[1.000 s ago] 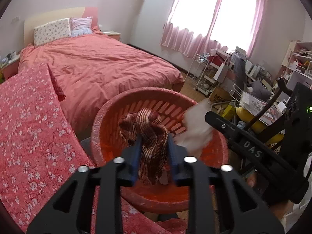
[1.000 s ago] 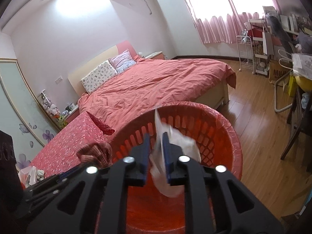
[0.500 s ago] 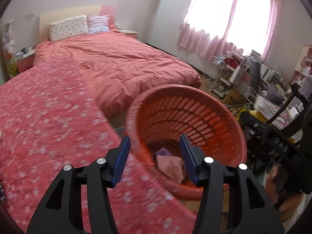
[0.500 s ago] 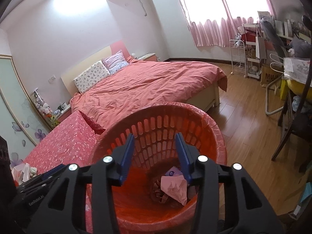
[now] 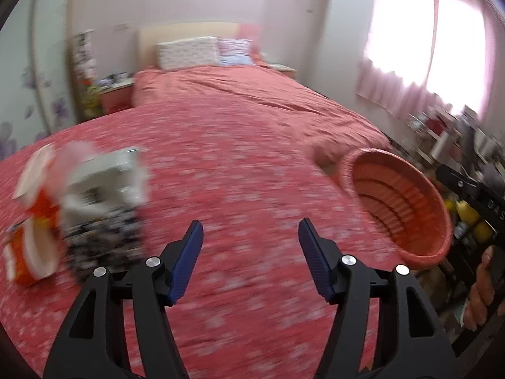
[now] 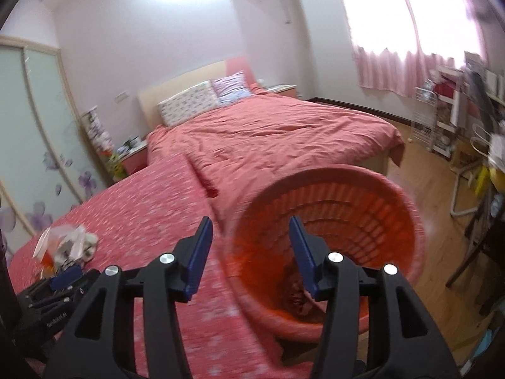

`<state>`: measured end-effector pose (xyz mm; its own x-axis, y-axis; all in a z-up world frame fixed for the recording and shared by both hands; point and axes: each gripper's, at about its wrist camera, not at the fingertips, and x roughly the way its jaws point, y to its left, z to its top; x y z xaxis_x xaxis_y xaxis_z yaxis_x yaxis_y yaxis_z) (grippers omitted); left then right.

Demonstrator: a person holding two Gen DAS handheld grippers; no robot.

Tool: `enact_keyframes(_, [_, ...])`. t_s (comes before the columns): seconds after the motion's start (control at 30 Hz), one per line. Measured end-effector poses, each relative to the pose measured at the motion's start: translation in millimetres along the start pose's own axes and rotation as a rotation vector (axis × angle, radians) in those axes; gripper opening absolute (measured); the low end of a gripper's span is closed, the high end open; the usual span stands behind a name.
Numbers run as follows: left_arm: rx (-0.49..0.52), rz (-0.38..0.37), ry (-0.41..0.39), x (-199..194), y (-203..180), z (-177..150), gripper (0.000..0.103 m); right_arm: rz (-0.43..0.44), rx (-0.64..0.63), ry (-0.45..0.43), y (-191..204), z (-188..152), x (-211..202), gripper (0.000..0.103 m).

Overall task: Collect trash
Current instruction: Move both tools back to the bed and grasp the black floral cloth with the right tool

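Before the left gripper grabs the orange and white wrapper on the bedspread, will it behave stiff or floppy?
The orange and white wrapper looks crumpled and thin, so probably floppy and light. It may crush between the pads. It lies against other litter, which might drag along.

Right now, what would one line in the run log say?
left gripper: open, empty, jaws just opening | right gripper: open, empty, jaws just opening | basket: holds dropped trash | trash pile: on cloth
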<state>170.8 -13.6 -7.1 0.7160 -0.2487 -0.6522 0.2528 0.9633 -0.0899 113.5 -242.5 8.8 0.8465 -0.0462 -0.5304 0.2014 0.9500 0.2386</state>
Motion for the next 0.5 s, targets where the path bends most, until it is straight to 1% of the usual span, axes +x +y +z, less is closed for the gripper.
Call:
enact_keyframes(0.17, [-0.069, 0.105, -0.030, -22, 50, -8, 0.066, 0.068, -0.084, 0.033, 56, -10, 2, 0.052])
enact_keyframes(0.2, [-0.080, 0.134, -0.037, -27, 60, -10, 0.067, 0.087, -0.107, 0.042, 72, -13, 3, 0.052])
enact_keyframes(0.23, [-0.091, 0.161, -0.044, -32, 71, -12, 0.067, 0.099, -0.119, 0.049, 80, -15, 3, 0.052])
enact_keyframes(0.5, [-0.157, 0.308, -0.069, -55, 137, -32, 0.068, 0.252, -0.208, 0.131, 172, -42, 13, 0.052])
